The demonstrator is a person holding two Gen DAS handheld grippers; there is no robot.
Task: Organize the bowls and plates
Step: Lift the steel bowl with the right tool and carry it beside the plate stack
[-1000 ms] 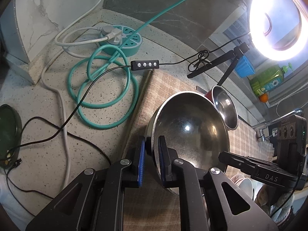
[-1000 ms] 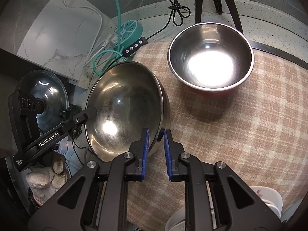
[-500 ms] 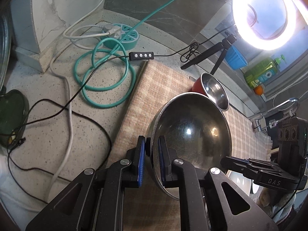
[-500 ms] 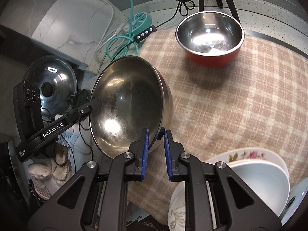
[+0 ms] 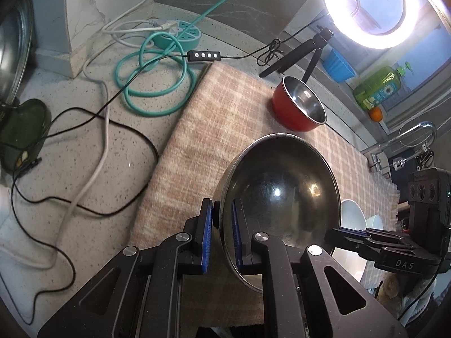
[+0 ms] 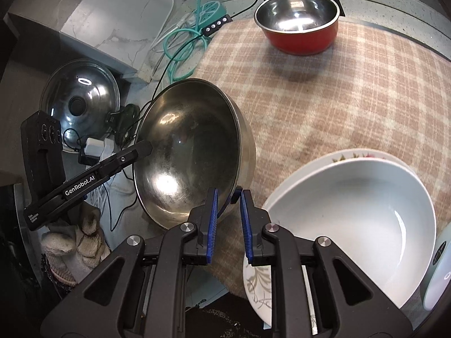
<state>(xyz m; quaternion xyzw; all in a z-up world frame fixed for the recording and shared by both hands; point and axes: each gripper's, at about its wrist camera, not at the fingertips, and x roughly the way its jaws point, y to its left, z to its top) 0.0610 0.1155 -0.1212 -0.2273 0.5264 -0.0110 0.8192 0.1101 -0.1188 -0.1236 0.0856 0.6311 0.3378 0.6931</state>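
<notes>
Both grippers hold a large steel bowl [image 5: 282, 197] by opposite rims, lifted above the checked cloth [image 5: 225, 112]. My left gripper [image 5: 221, 235] is shut on the bowl's left rim. My right gripper [image 6: 228, 222] is shut on the rim of the same bowl [image 6: 191, 152]. A small red bowl with a steel inside [image 5: 298, 107] stands on the cloth at the back; it also shows in the right wrist view [image 6: 298, 25]. A white bowl [image 6: 352, 225] sits on a flowered plate [image 6: 259, 287] at the front right.
A teal coiled cable [image 5: 152, 81], a teal power strip [image 5: 183, 32] and black and white cords lie on the speckled counter to the left. A steel lid [image 6: 81, 104] lies left. A ring light [image 5: 366, 8], a soap bottle [image 5: 377, 87] and a tap [image 5: 408, 138] stand at the back right.
Both grippers have carried the steel bowl back toward the front edge of the cloth, away from the red bowl. The white bowl and the plate have come into view.
</notes>
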